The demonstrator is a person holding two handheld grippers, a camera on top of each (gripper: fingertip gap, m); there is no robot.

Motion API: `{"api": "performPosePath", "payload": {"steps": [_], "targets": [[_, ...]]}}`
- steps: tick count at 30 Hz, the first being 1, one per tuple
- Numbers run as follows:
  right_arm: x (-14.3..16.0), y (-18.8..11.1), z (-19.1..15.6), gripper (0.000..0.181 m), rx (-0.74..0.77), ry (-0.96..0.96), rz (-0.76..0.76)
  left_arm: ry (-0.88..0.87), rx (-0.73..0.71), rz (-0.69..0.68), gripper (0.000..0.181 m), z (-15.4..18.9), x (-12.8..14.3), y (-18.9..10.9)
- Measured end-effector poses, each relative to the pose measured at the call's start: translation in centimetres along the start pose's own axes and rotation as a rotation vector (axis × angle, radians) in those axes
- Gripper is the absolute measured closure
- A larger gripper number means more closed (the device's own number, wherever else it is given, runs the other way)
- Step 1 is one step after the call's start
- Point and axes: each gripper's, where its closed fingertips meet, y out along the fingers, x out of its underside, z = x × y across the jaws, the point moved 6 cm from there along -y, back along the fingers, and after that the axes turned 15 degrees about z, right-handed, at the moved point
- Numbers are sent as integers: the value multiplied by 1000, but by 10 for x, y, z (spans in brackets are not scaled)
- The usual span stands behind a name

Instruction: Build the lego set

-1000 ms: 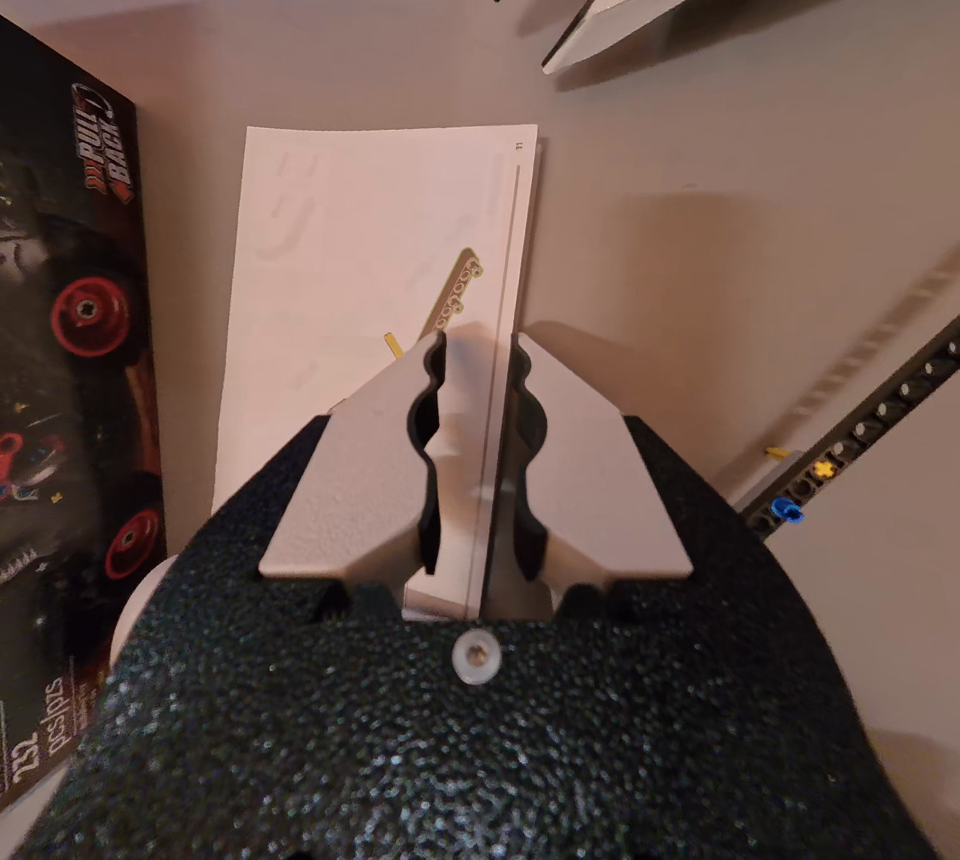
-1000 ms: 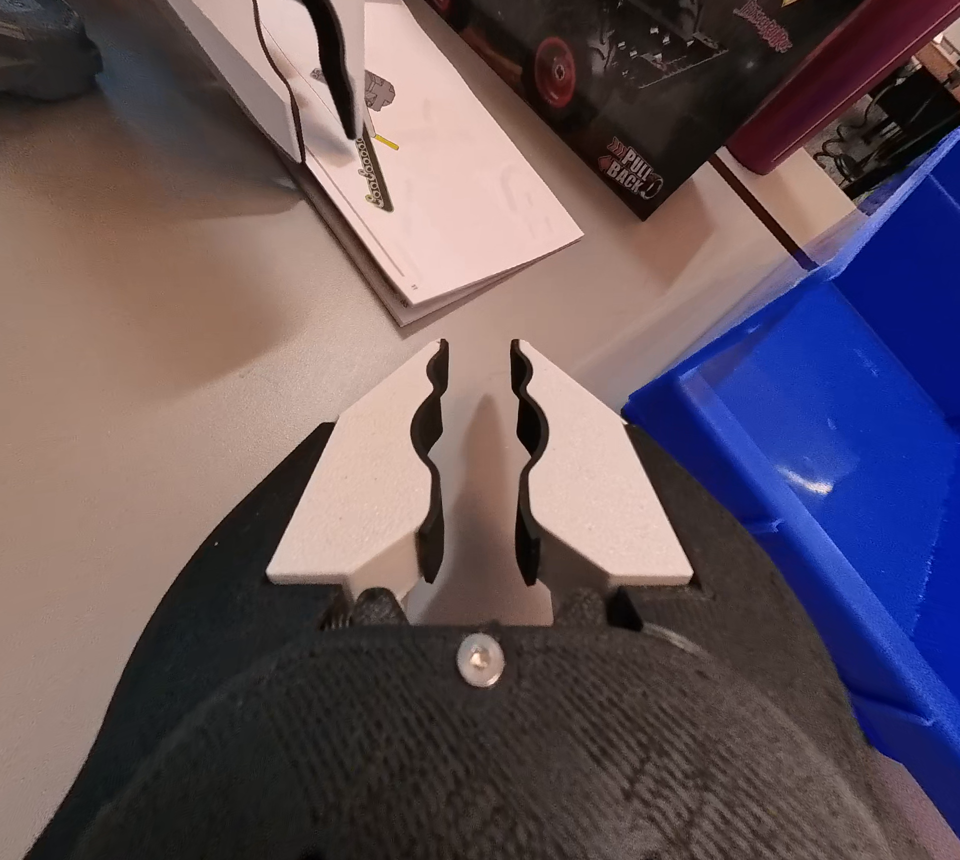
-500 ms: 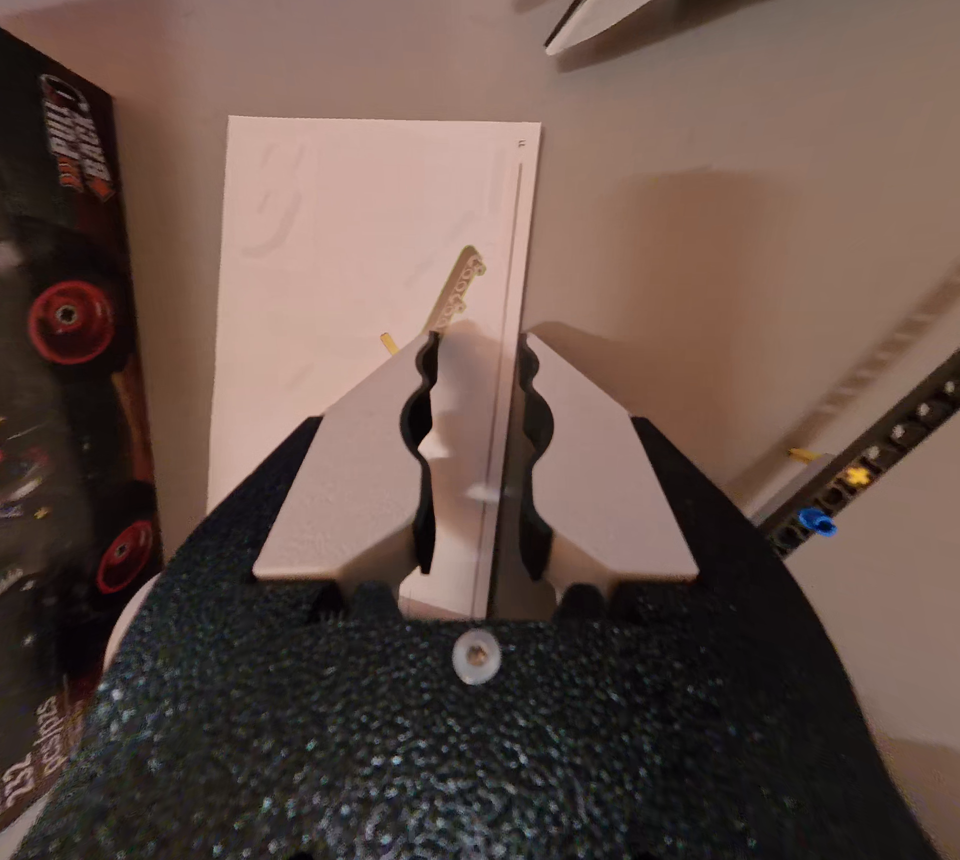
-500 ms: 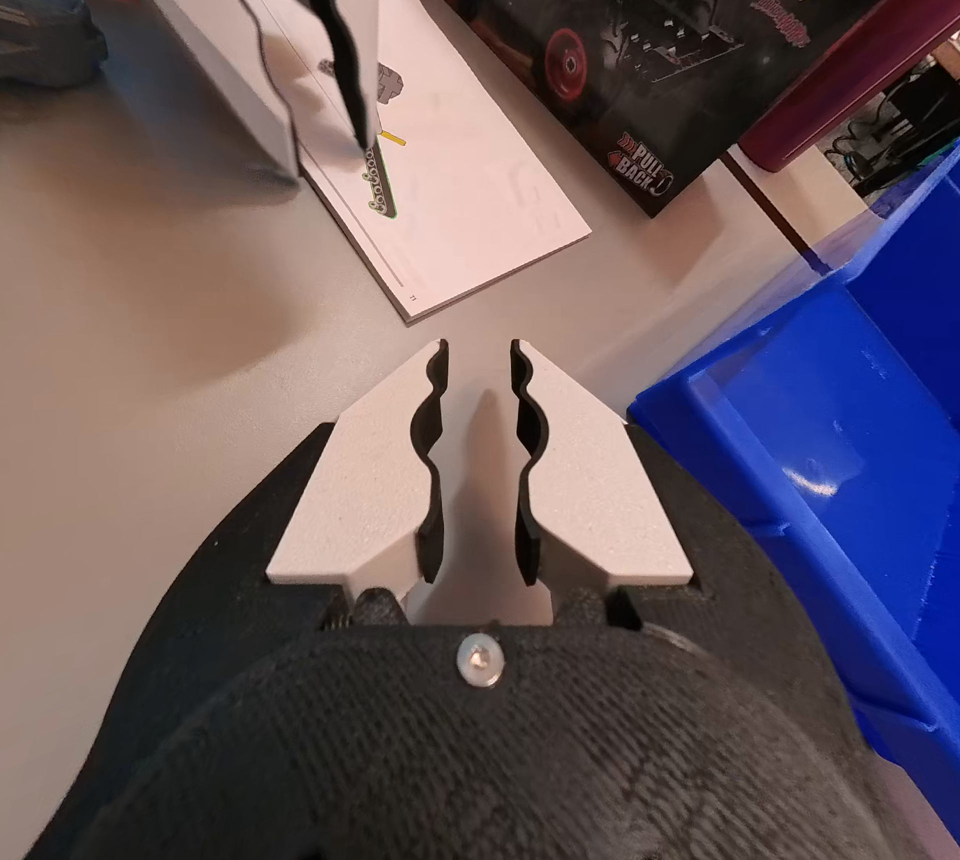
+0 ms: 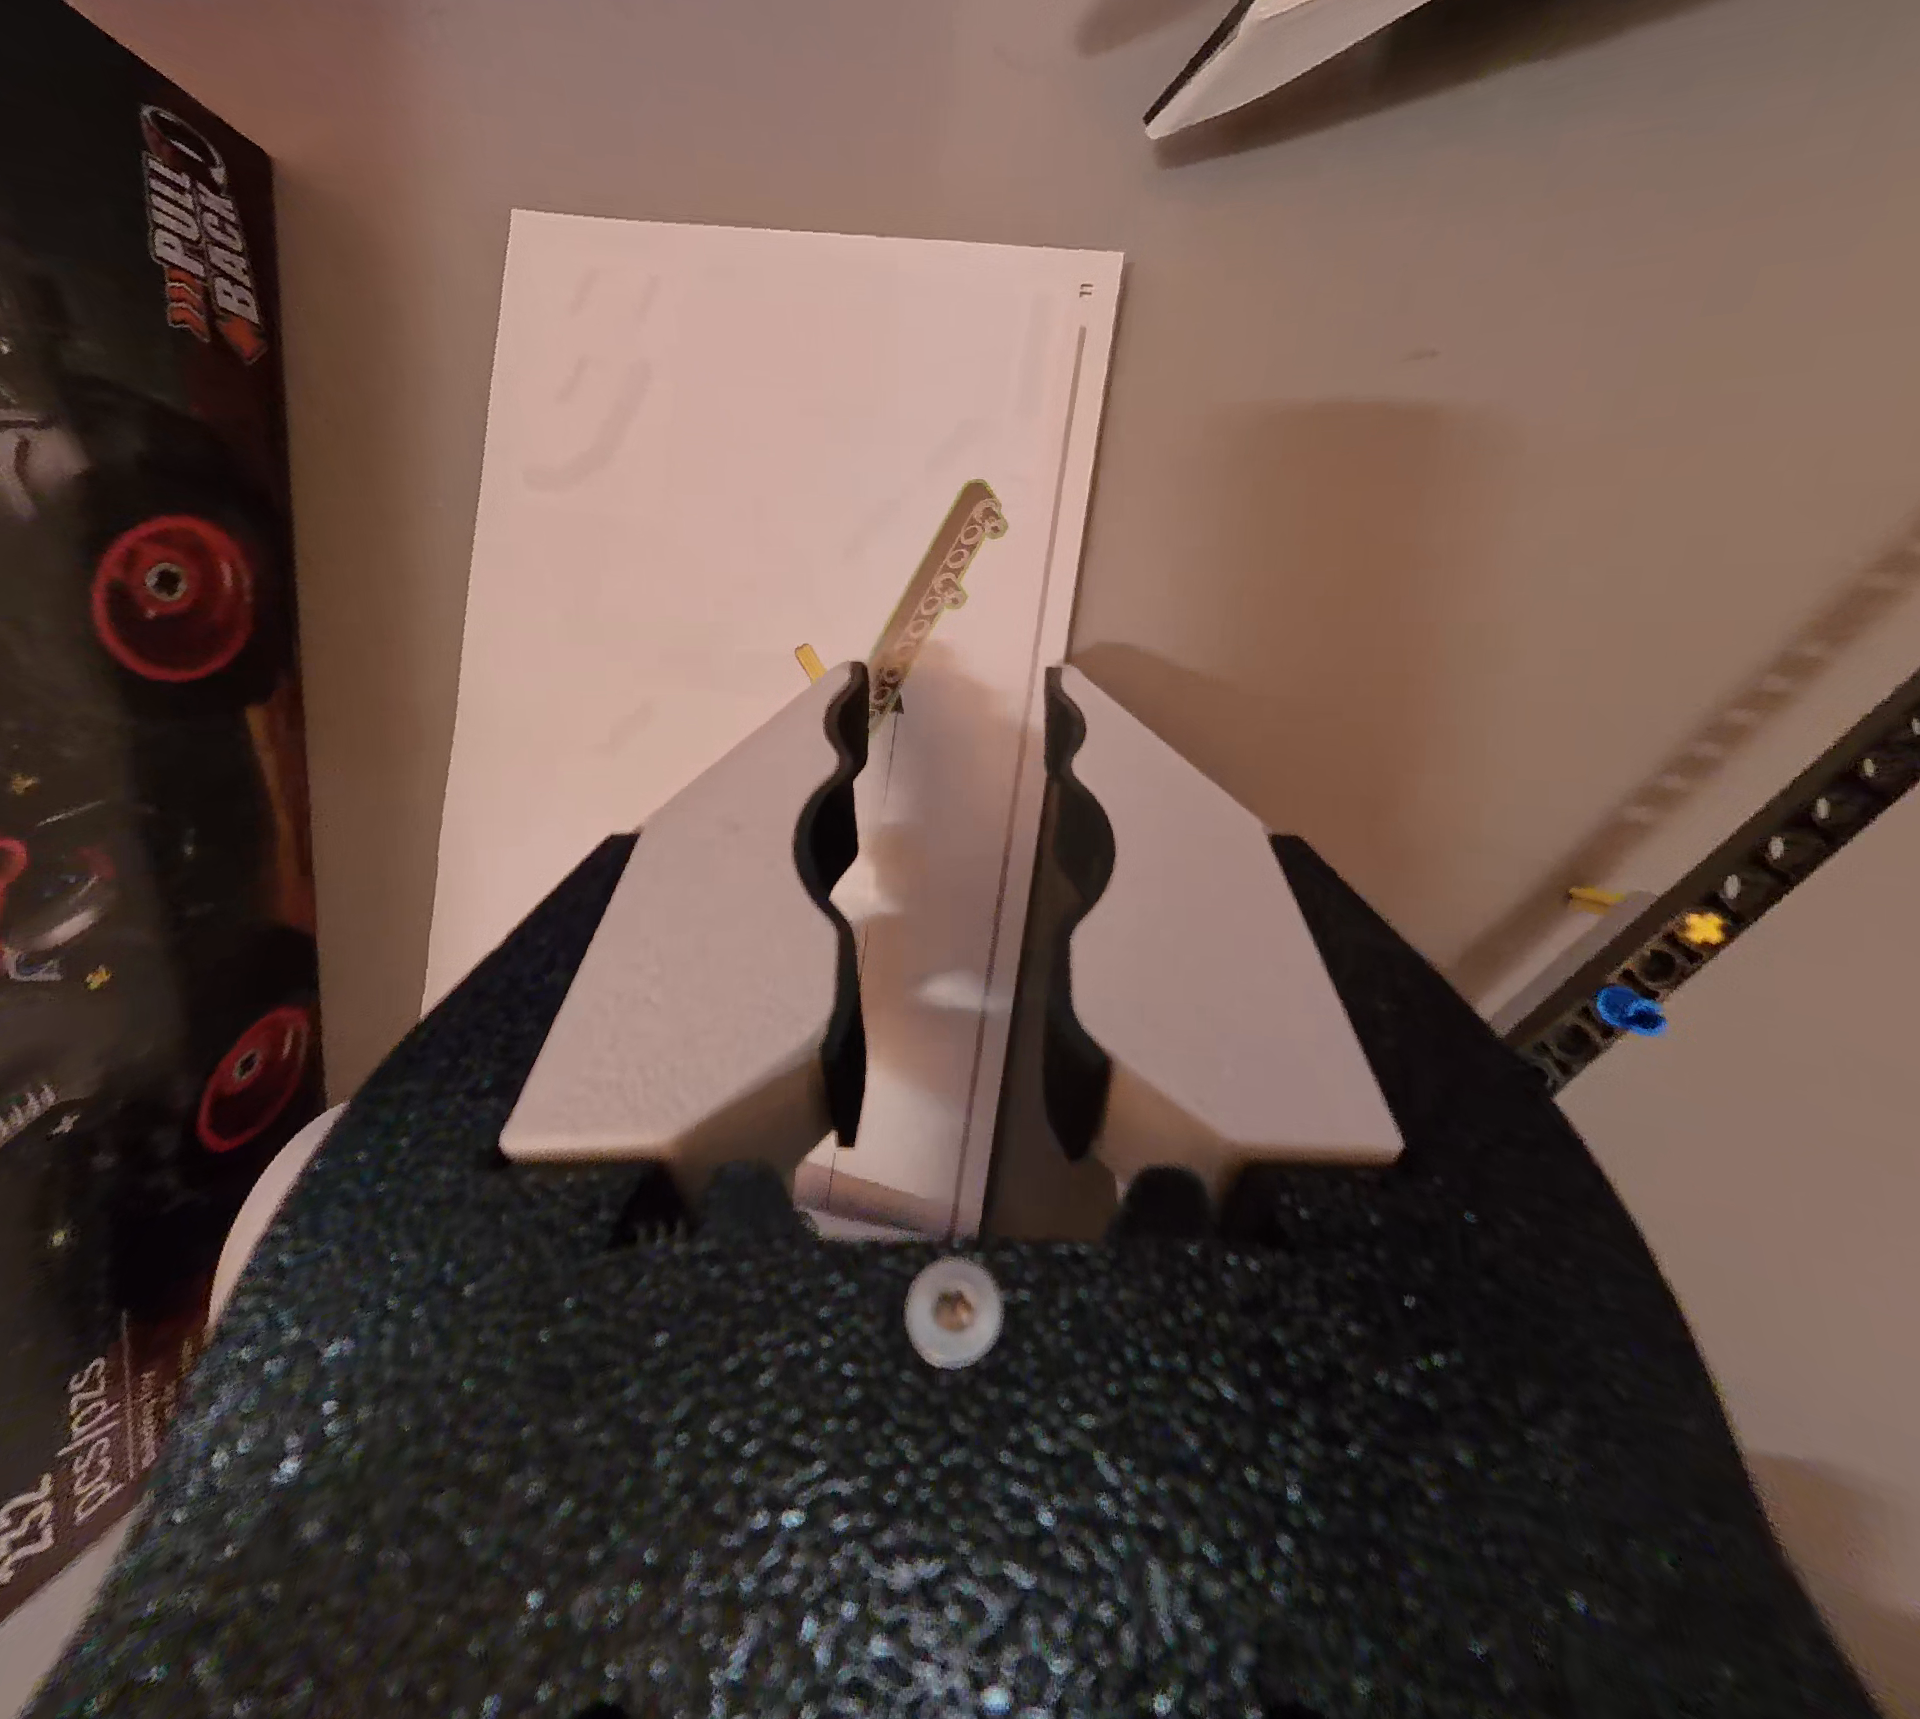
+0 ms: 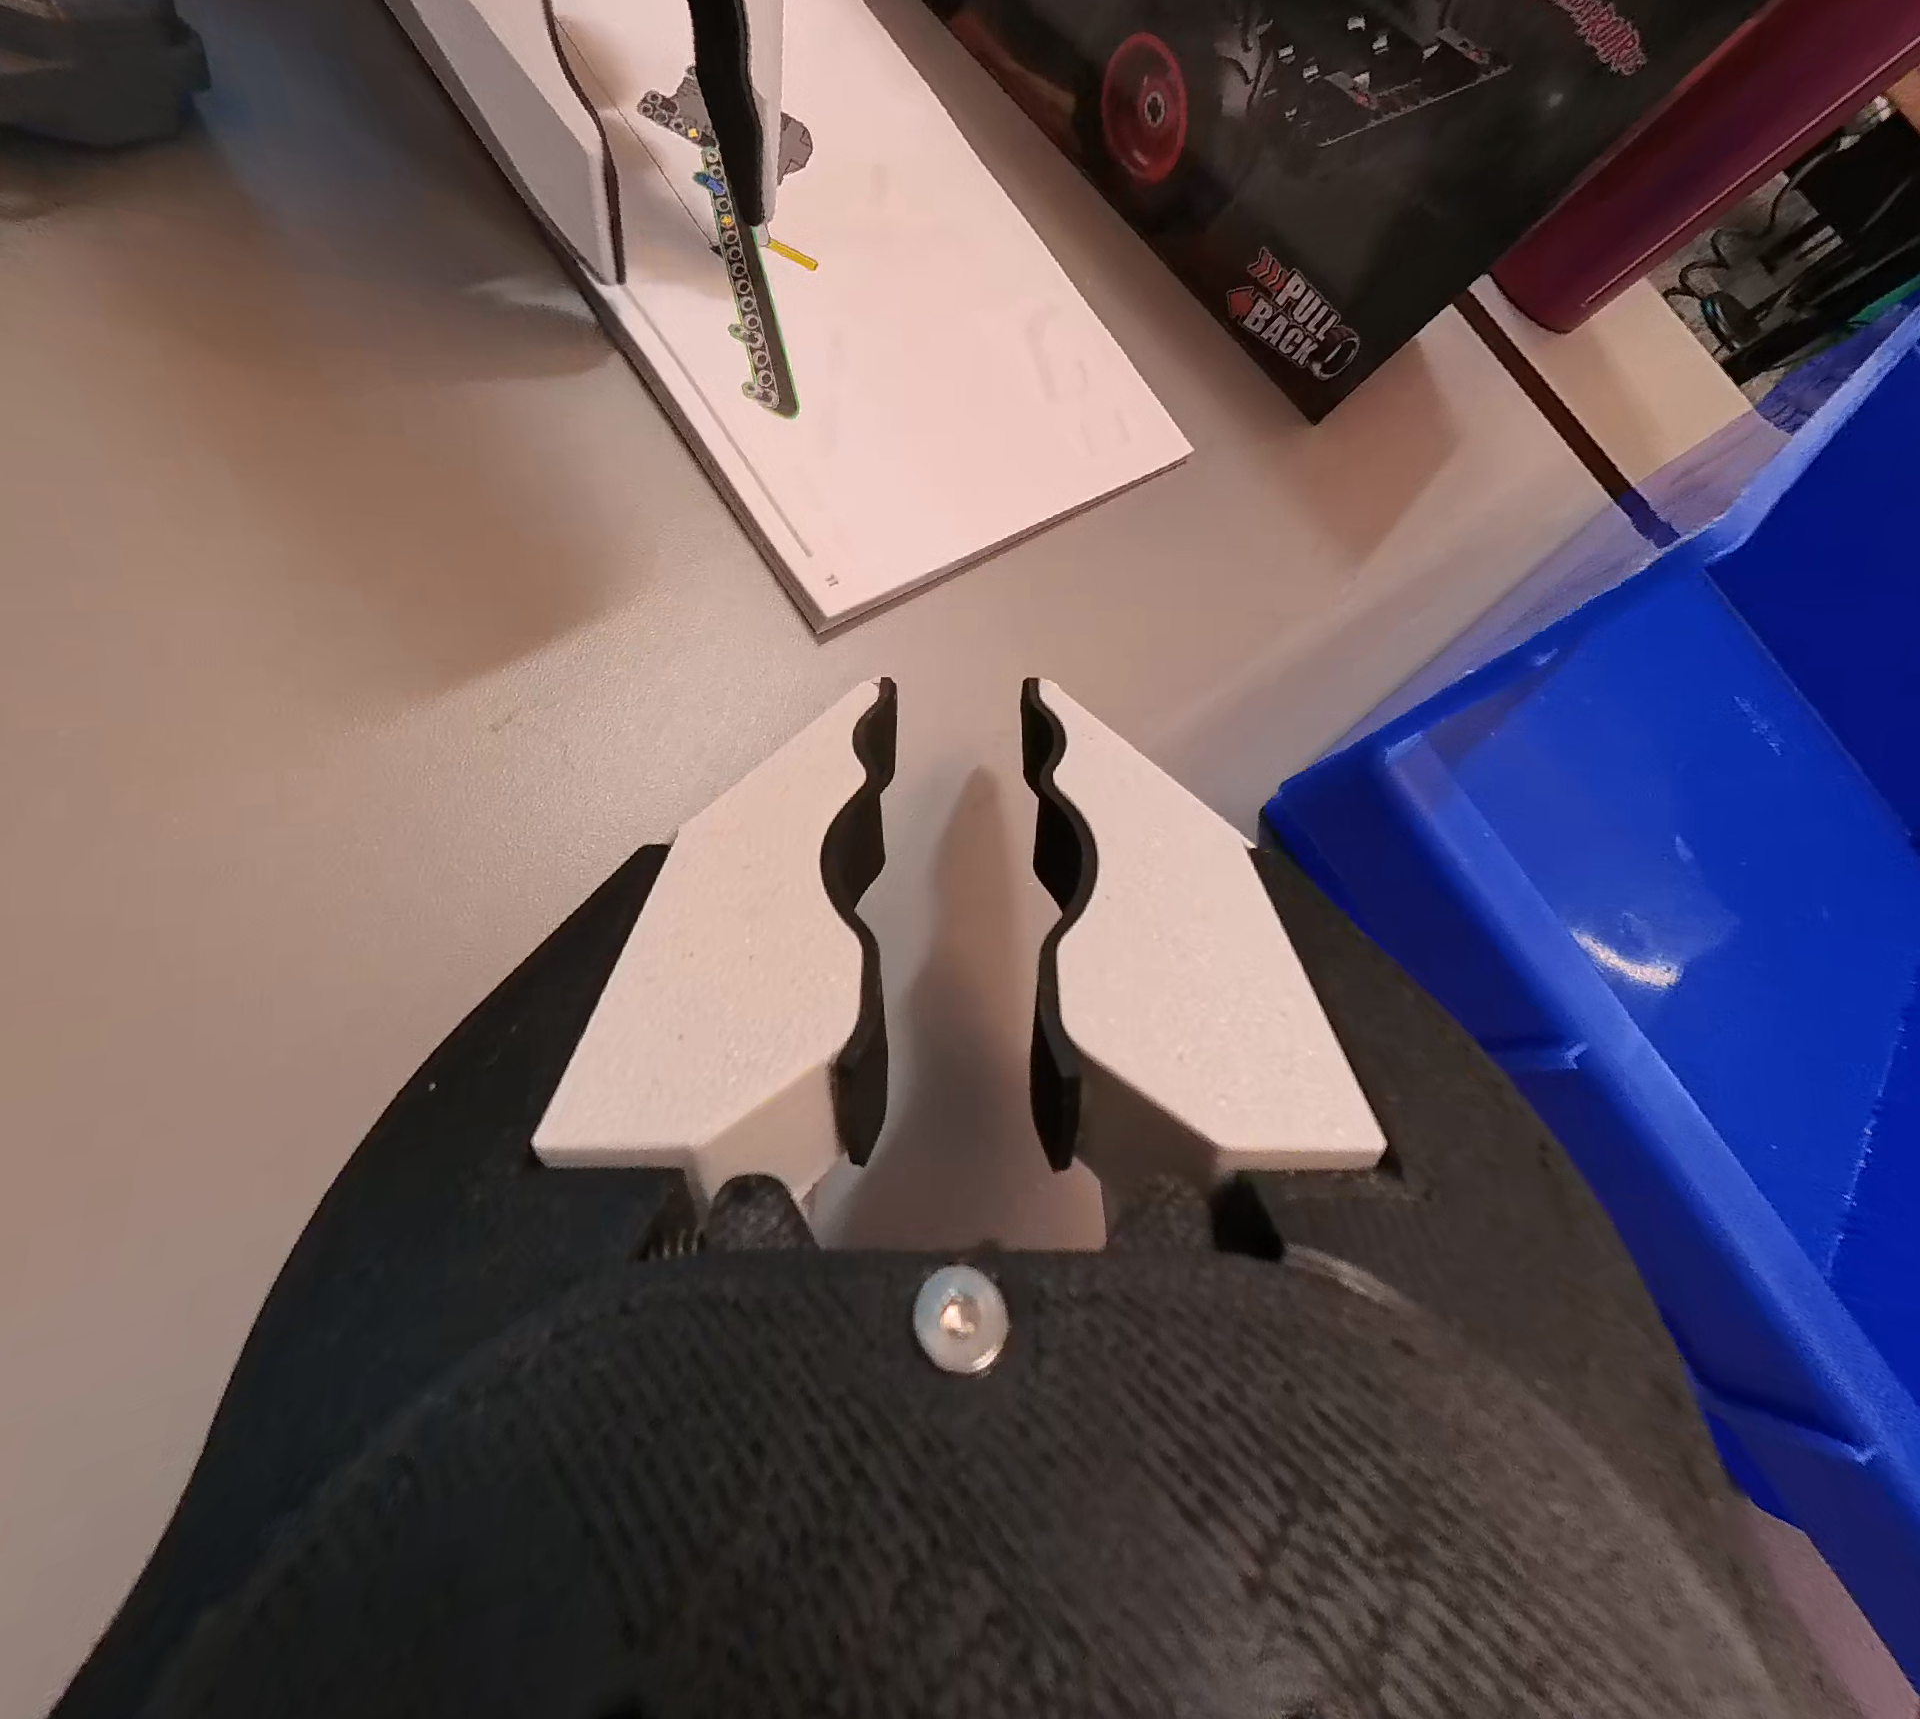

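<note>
The left gripper (image 5: pixel 954 682) hangs over the grey tabletop (image 5: pixel 1455 422) with its jaws apart by a narrow gap, and nothing is between them. Right under it lies the white instruction booklet (image 5: pixel 748 443), open and flat. On the page is a drawing of a long beam with holes. To the left of the booklet lies the dark lego box (image 5: pixel 125 630), which has a picture of a truck with red wheels on it. To the right, well away from the booklet, a long black lego beam (image 5: pixel 1766 848) lies on the tabletop. It has a blue pin (image 5: pixel 1623 1010) and a yellow pin (image 5: pixel 1704 926) stuck in it. Just beside it lies a small yellow stick (image 5: pixel 1590 894). Far ahead, the two white fingers of the right gripper (image 5: pixel 1101 59) poke in from the top.

The right gripper (image 6: pixel 958 684) also hangs over the tabletop with its jaws a little apart and empty. Close on its right is a blue plastic bin (image 6: pixel 1558 890). Past the jaws lies the booklet (image 6: pixel 935 381), and the left gripper (image 6: pixel 691 246) points down at it from above, with one tip near the drawn beam. Behind the booklet is the lego box (image 6: pixel 1299 59). A dark red post (image 6: pixel 1714 111) leans up at the far right. A grey thing (image 6: pixel 83 48) sits at the far left edge, too blurry to tell what it is
</note>
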Motion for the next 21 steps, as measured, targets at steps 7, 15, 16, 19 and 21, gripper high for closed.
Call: {"api": "performPosePath", "payload": {"steps": [7,15,16,19,21], "targets": [[0,0,0,160,0,2,-1,-3,32,-1,148,4,1,5],[1,0,0,160,-2,0,-5,-22,17,12,147,-1,0,1],[1,0,0,160,-3,0,-5,-22,17,13,147,-1,0,0],[2,0,-1,159,-7,-1,-12,-20,19,12,147,-1,-1,-1],[2,0,-1,159,-9,-2,-15,-20,18,6,146,-2,-1,-1]]}}
